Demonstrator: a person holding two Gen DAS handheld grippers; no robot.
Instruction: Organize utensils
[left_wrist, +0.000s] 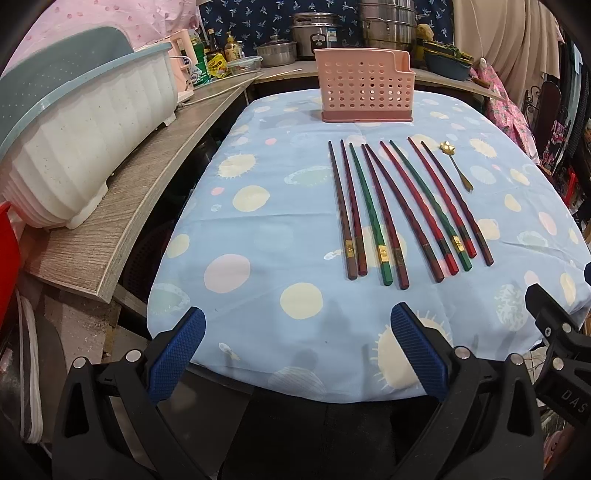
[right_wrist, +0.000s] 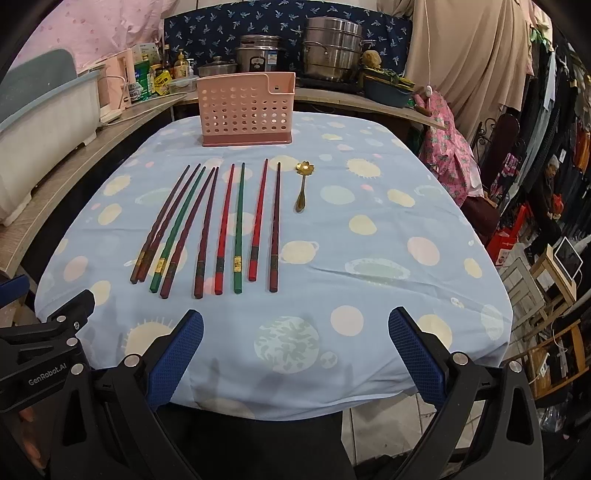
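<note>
Lying in a row, nine dark, red and green chopsticks (right_wrist: 236, 229); gold spoon (right_wrist: 303, 186) beside; both grippers agape

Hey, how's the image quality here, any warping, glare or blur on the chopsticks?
Left wrist view: fisheye bends the shelf edge, chopsticks stay sharp. Right wrist view: table edges curve, soft shadows under the open right gripper, no glare.

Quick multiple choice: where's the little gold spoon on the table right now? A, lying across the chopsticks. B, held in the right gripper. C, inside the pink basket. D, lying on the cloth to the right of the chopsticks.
D: the gold spoon lies flat on the cloth just right of the row of chopsticks, short of the pink basket.
</note>
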